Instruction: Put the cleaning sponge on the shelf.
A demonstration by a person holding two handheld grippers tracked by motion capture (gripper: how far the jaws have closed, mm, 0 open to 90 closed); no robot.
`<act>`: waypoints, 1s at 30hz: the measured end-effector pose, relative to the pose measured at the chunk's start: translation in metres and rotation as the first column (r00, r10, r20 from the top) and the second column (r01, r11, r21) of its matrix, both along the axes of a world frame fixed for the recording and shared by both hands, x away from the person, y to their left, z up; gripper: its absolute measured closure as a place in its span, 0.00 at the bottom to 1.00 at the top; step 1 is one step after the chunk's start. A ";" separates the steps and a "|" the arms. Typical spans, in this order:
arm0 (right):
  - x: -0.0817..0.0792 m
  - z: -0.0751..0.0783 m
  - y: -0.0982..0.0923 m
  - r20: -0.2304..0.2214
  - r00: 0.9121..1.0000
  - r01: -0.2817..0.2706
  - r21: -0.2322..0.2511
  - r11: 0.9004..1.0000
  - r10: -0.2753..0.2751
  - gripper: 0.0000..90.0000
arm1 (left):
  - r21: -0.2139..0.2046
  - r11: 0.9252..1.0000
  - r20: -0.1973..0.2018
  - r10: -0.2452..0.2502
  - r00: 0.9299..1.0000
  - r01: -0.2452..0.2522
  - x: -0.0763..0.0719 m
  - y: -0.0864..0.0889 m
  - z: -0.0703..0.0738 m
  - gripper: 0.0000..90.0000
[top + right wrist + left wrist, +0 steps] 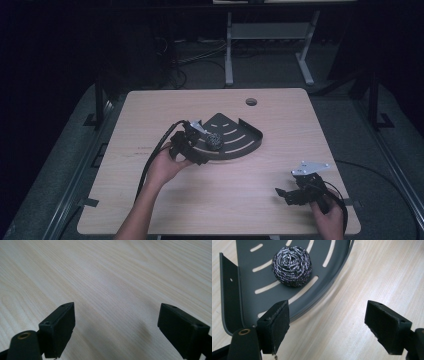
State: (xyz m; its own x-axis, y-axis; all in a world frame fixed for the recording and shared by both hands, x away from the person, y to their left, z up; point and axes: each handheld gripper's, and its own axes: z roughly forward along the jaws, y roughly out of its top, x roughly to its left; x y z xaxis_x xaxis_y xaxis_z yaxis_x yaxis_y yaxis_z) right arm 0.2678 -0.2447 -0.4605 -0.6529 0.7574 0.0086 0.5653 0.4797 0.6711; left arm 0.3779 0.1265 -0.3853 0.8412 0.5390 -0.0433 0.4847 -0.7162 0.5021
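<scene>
A steel-wool scouring ball [214, 141] [292, 266] rests on a dark grey quarter-round slotted shelf tray [240, 131] [244, 277] in the middle of the wooden table. My left gripper [196, 150] [327, 326] hovers at the tray's curved front rim, just short of the ball, open with nothing between its pads. My right gripper [285, 194] [116, 327] sits near the table's front right corner, open over bare wood, jaws wide apart.
The light wooden table [150, 200] has a round cable hole [251, 102] at the back. Black cables trail from both grippers. Beyond the far edge stand a white desk frame [229, 50] and a dark floor.
</scene>
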 end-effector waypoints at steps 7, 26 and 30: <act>0.000 0.000 0.001 0.001 1.000 -0.002 -0.004 1.000 0.002 0.16 | 0.000 1.000 0.001 -0.017 1.000 0.017 -0.008 -0.001 -0.002 0.22; -0.001 0.000 0.001 -0.002 1.000 -0.001 -0.006 1.000 0.001 0.16 | -0.037 0.999 0.008 -0.014 1.000 0.014 -0.042 0.020 -0.010 0.22; -0.001 0.000 0.001 -0.004 1.000 -0.001 -0.007 1.000 0.001 0.16 | -0.035 0.999 0.018 -0.008 1.000 0.008 -0.049 0.024 -0.011 0.22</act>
